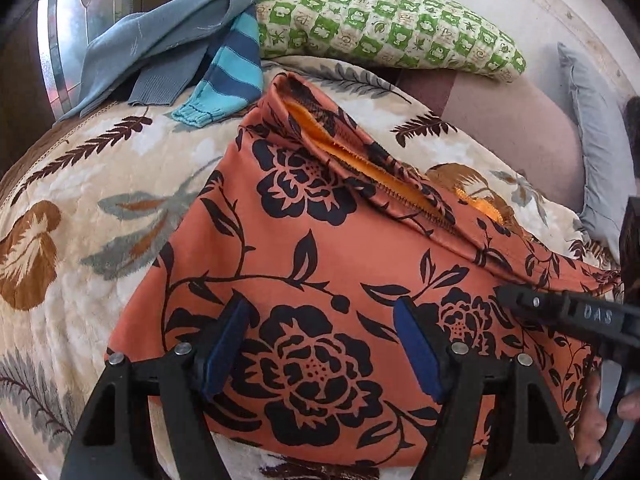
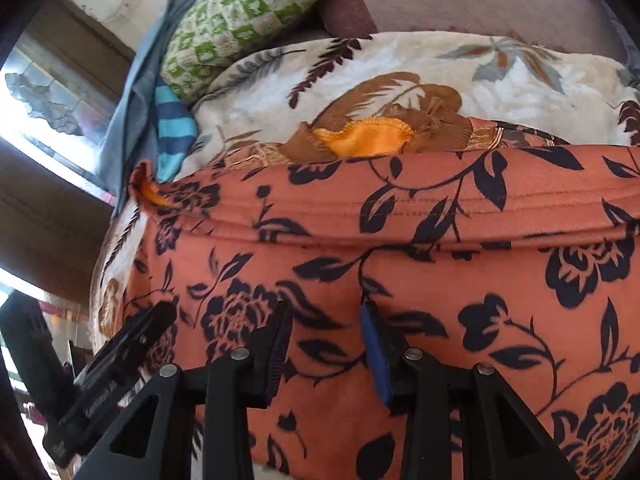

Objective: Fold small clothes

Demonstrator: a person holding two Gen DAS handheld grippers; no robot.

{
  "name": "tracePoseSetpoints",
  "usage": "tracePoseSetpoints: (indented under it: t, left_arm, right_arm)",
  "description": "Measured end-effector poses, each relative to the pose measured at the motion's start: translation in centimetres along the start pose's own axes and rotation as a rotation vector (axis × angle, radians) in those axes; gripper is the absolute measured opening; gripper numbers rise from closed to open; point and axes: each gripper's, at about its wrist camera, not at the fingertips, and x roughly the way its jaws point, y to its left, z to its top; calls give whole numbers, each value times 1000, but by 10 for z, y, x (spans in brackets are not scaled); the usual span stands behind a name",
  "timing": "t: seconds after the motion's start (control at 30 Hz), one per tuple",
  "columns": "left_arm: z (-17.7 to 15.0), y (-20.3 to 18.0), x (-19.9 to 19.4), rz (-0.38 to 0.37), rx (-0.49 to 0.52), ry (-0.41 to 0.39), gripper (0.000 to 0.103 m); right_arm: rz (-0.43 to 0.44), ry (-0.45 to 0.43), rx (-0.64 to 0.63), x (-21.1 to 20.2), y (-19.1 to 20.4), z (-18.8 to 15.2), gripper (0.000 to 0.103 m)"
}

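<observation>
My left tongs (image 1: 320, 354) gape wide and my right tongs (image 2: 326, 354) stand narrower, both empty above the orange floral garment (image 1: 320, 240) lying folded on the bed's blanket (image 1: 80, 208); it looks light, limp and slippery, so I'd pinch a hemmed corner.

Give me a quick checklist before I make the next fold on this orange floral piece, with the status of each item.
1. Left gripper empty, open above the orange floral garment: ok.
2. Right gripper free of cloth: ok, jaws apart.
3. Garment flat: not ok, top edge rolled, orange lining showing.
4. Striped sleeve and grey-blue clothes clear of it: ok.
5. Near hem straight: cannot tell.
</observation>
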Motion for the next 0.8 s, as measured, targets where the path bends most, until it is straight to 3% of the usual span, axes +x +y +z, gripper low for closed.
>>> tracePoseSetpoints:
  t: [0.1, 0.23, 0.37, 0.57, 0.67, 0.8]
  left_arm:
    - [4, -4, 3, 7, 11, 2, 76]
    - [11, -2, 7, 4, -6, -1, 76]
    - [20, 3, 10, 5, -27, -16, 76]
    - [41, 14, 20, -5, -47, -28, 77]
    - [51, 22, 31, -40, -10, 26, 80]
    - [61, 38, 34, -35, -9, 17, 80]
  right_arm:
    - [-33, -71, 25, 6, -6, 31, 37]
    - [-70, -287, 58, -7, -26, 62, 37]
    - [-56, -377, 89, -28, -30, 73, 37]
    - [-87, -342, 59, -63, -32, 56, 37]
    - [-148, -308, 104, -76, -57, 34, 37]
    - [-215, -249, 227, -72, -101, 24, 37]
